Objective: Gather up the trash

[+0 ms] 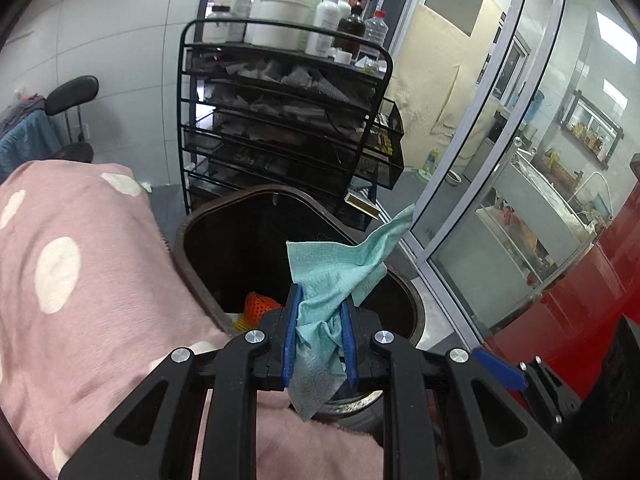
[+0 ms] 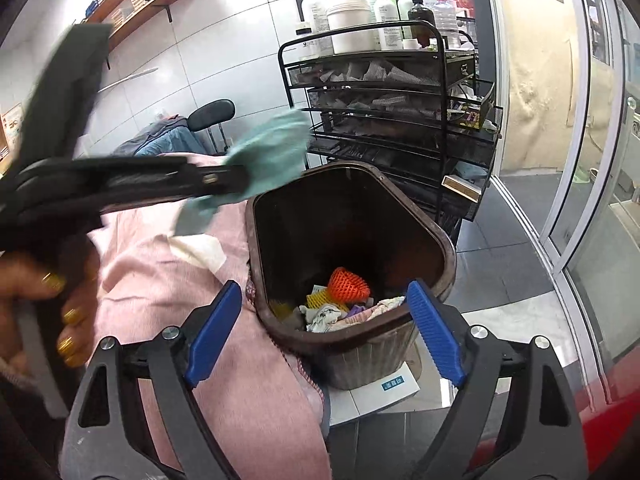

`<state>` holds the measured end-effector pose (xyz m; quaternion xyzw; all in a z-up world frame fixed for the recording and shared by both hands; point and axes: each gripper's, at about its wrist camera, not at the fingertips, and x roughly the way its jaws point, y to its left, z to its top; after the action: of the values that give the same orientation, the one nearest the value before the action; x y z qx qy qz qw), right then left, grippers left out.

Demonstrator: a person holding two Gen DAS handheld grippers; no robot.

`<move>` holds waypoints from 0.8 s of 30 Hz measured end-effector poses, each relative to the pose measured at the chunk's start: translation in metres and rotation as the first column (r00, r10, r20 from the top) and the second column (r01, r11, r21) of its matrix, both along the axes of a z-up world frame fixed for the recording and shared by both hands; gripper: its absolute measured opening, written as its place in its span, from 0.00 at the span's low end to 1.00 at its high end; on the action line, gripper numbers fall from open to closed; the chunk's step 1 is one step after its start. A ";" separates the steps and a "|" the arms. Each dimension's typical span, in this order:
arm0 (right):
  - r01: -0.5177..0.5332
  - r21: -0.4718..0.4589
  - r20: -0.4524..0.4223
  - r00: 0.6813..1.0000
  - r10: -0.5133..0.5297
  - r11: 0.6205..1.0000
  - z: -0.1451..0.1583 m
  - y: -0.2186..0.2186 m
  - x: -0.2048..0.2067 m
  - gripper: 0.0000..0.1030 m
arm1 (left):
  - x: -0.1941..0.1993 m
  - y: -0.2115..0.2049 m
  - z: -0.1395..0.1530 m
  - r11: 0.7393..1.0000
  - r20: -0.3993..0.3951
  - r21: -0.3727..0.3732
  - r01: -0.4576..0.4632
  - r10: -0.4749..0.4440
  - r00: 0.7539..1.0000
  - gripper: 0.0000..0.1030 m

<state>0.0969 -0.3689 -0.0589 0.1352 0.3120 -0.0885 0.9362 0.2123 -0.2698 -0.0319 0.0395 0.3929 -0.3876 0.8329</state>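
My left gripper (image 1: 319, 312) is shut on a crumpled teal paper towel (image 1: 336, 272) and holds it above the near rim of the dark brown trash bin (image 1: 208, 292). In the right wrist view the left gripper (image 2: 224, 178) is blurred, with the towel (image 2: 268, 152) hanging just left of the bin (image 2: 436, 240). The bin holds an orange foam net (image 2: 347, 283), crumpled tissues and other scraps. My right gripper (image 2: 324, 320) is open and empty, its blue pads (image 2: 434, 332) either side of the bin's near rim.
A pink dotted blanket (image 1: 80, 280) lies left of the bin. A black wire cart (image 1: 280, 120) with white bottles (image 1: 280, 12) stands behind it. Glass door panels (image 1: 500, 160) run along the right. A red object (image 1: 592, 292) is at the right.
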 end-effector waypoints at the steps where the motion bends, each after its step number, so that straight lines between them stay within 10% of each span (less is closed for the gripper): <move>1: -0.005 -0.001 -0.002 1.000 0.005 1.000 0.000 0.001 -0.002 0.82 | 0.002 -0.004 -0.002 1.000 -0.005 0.009 0.000 0.000 1.000 0.18; 9: -0.010 -0.010 -0.009 1.000 0.010 1.000 -0.001 0.000 -0.010 0.82 | 0.009 -0.024 -0.021 0.994 -0.029 0.105 0.000 0.003 1.000 0.23; 17: -0.001 -0.004 -0.028 1.000 0.001 1.000 -0.005 0.000 -0.010 0.85 | 0.010 -0.023 -0.022 0.993 0.020 0.113 -0.041 0.039 0.999 0.81; 24: 0.012 -0.001 -0.047 0.999 -0.012 1.000 -0.009 -0.002 -0.009 0.85 | -0.005 -0.015 -0.006 0.994 0.110 0.101 -0.046 0.035 0.993 0.93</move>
<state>0.0879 -0.3710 -0.0680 0.1344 0.3330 -0.0976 0.9282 0.2076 -0.2847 -0.0378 0.0955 0.3675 -0.3469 0.8576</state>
